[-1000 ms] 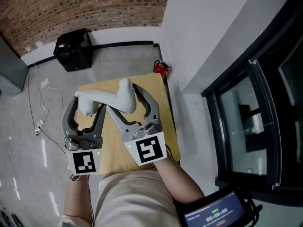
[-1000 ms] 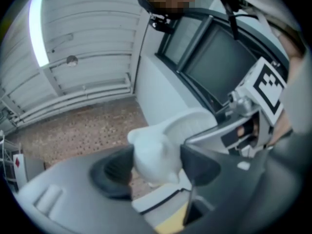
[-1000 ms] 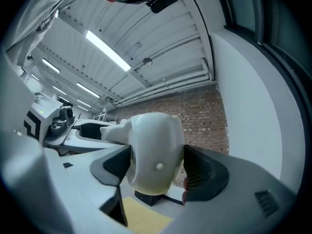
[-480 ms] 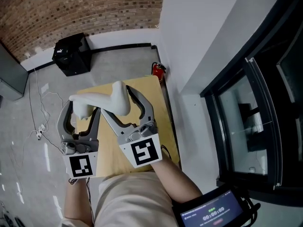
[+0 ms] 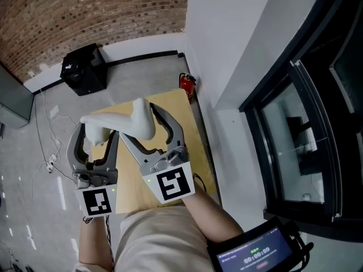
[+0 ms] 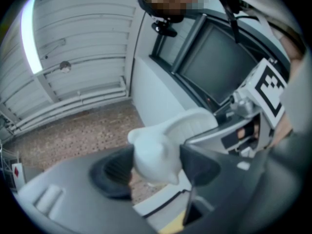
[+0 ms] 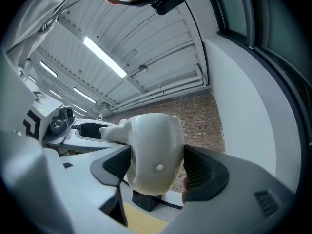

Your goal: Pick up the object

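Object [image 5: 113, 119], white, sat held above the bench [image 5: 180, 109] at approx 12 o'clock from the person. Left gripper [image 5: 97, 134] jaws were closing on its thin end, right gripper [image 5: 142, 123] jaws clamped its fat end. Best: squeeze evenly, lift both ends level, no twisting.

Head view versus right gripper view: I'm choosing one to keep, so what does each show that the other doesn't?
Only the head view: a fire extinguisher, floor cables, the right gripper's marker cube. Only the right gripper view: ceiling lights, and pads pressed on the object's wide end. Both: the object, the left gripper on its narrow end, the brick wall.
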Demonstrator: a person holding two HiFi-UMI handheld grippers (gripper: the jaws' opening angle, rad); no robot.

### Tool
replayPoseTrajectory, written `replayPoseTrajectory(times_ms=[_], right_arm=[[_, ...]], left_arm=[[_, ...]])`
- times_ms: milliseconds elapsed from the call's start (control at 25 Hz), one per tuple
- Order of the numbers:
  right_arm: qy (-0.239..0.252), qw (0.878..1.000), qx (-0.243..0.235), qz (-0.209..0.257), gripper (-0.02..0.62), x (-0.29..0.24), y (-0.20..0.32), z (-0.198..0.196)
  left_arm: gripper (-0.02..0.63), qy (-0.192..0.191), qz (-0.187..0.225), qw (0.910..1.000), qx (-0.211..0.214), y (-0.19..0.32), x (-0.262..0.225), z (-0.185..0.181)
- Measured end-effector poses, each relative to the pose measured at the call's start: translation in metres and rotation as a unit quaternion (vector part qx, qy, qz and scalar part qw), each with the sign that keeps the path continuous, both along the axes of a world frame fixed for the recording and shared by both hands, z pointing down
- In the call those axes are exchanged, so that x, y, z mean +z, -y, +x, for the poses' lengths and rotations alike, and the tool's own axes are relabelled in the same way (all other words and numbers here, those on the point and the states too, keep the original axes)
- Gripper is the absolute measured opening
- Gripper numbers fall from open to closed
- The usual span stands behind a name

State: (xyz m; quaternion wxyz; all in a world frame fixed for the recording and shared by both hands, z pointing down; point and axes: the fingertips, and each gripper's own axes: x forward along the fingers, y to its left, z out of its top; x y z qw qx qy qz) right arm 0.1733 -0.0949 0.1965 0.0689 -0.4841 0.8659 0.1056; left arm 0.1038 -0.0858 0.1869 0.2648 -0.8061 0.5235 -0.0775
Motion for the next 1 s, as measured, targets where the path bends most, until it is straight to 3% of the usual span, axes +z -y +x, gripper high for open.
replayPoseTrajectory(times_ms=[1000], right_arm=[[-0.01, 1.0, 0.003, -0.015, 0.336, 0.015, 0.006, 0.0]], left_arm=[[0.29, 0.003, -0.021, 0.9998, -0.005, 0.006, 0.016, 0.001]])
